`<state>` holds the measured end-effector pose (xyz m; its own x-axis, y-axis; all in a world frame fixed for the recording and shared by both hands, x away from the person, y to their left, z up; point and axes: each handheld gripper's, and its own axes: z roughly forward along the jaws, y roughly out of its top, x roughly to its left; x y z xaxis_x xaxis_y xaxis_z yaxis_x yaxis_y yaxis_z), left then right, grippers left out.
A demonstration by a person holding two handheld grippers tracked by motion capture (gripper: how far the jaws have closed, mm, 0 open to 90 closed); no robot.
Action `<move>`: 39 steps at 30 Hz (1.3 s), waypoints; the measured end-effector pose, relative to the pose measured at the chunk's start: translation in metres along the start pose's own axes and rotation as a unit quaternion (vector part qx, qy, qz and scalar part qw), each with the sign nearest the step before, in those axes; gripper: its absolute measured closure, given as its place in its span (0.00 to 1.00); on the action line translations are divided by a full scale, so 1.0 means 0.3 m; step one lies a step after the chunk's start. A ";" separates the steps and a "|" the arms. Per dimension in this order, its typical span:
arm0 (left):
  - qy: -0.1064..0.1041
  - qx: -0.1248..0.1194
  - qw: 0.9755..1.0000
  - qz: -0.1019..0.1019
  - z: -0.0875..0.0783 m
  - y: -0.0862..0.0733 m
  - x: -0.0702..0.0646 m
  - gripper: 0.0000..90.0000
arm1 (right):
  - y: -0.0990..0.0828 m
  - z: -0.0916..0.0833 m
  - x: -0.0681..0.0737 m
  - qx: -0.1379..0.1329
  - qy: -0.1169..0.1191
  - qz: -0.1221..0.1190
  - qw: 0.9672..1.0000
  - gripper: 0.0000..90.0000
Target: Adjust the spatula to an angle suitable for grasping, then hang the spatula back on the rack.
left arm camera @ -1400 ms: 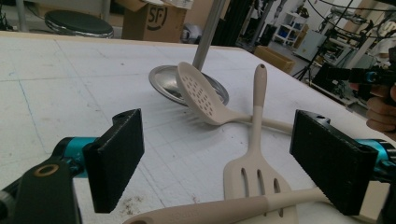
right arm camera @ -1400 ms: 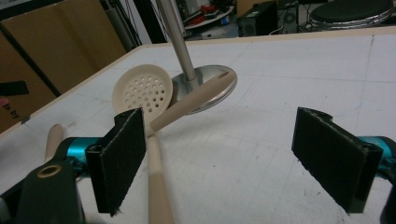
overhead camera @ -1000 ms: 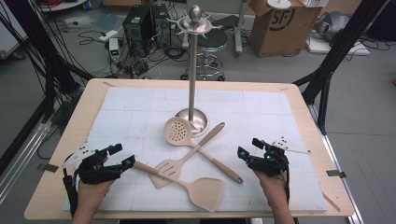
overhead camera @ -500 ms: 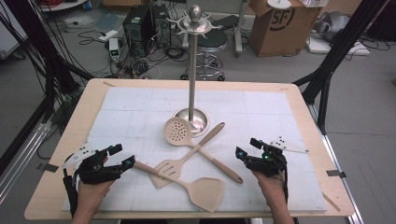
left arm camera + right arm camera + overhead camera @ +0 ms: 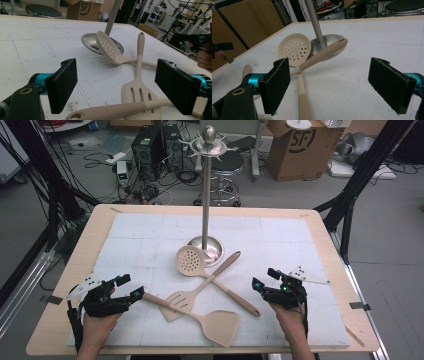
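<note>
Three beige utensils lie crossed on the bench [image 5: 125, 235] before the steel stand [image 5: 208, 195]: skimmer [image 5: 190, 260], slotted turner [image 5: 181, 301], solid spatula [image 5: 220, 324]. Left hand-held gripper [image 5: 132, 289] sits jaws wide, right at the spatula's handle end [image 5: 75, 116], which lies between its pads. Right hand-held gripper [image 5: 263, 279] is also wide, just beside the skimmer's handle tip, holding nothing. Step judged: approach before pickup. Next move likely calls for advancing over the handle, closing, lifting toward a stand hook.
</note>
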<state>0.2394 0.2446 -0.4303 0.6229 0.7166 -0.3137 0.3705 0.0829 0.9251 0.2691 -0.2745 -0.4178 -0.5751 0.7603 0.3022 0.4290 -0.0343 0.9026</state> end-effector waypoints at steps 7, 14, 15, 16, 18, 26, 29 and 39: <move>0.000 -0.003 1.000 -0.004 0.012 0.002 0.006 0.21 | -0.005 -0.002 0.003 0.003 0.000 0.000 1.000 0.19; -0.009 0.003 1.000 -0.003 0.045 0.004 -0.001 0.21 | -0.013 -0.027 0.000 0.002 -0.005 -0.001 1.000 0.19; -0.009 0.004 1.000 -0.001 0.048 0.004 -0.002 0.21 | -0.014 -0.033 -0.001 0.001 -0.007 -0.001 1.000 0.19; -0.011 0.003 1.000 -0.003 0.053 0.004 -0.004 0.21 | -0.014 -0.036 -0.001 0.001 -0.007 0.001 1.000 0.19; -0.012 0.006 1.000 -0.001 0.057 0.005 -0.004 0.21 | -0.015 -0.040 -0.003 -0.001 -0.007 0.000 1.000 0.19; -0.011 0.004 1.000 -0.002 0.062 0.007 0.002 0.23 | -0.008 -0.045 0.007 -0.004 0.005 0.010 1.000 0.19; -0.008 -0.001 1.000 -0.006 0.056 0.009 0.009 0.23 | 0.003 -0.033 0.031 -0.004 0.020 0.005 1.000 0.19; -0.005 0.000 1.000 -0.007 0.051 0.005 0.010 0.23 | 0.028 0.025 0.140 0.020 0.078 -0.003 0.997 0.32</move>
<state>0.2523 0.2363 -0.4332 0.6238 0.7087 -0.3295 0.3804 0.0930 0.9201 0.2536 -0.2379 -0.3998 -0.6785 0.6495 0.3433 0.4505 -0.0013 0.8928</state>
